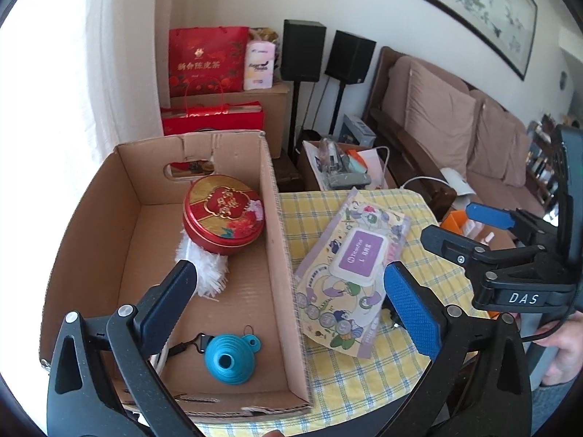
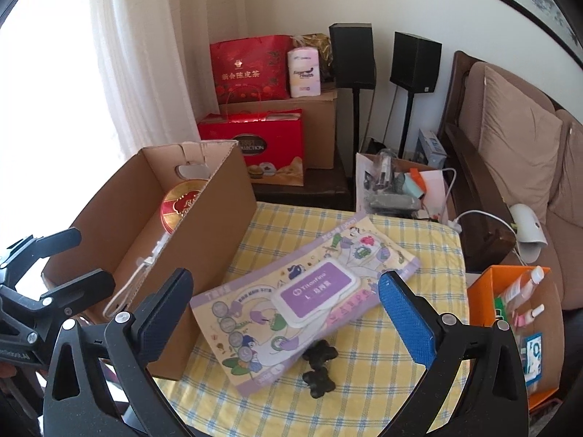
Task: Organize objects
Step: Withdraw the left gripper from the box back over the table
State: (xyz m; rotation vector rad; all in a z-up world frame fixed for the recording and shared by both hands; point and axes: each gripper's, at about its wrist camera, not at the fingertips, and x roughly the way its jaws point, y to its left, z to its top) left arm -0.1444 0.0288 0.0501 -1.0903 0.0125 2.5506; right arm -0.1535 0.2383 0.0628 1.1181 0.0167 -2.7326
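A cardboard box stands on the yellow checked tablecloth. Inside it lie a red round tin, a white brush and a teal funnel. Just right of the box lies a wet-wipes pack, with two dark clips at its near edge. The left gripper and right gripper both stand spread wide, holding nothing.

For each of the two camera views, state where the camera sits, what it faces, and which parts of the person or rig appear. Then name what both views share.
Left wrist: on the left gripper, looking down into the brown cardboard box; the right gripper and a hand show.
Right wrist: on the right gripper, facing the purple-lidded wet-wipes pack; the left gripper shows.
Shared: box, pack, yellow checked tablecloth.
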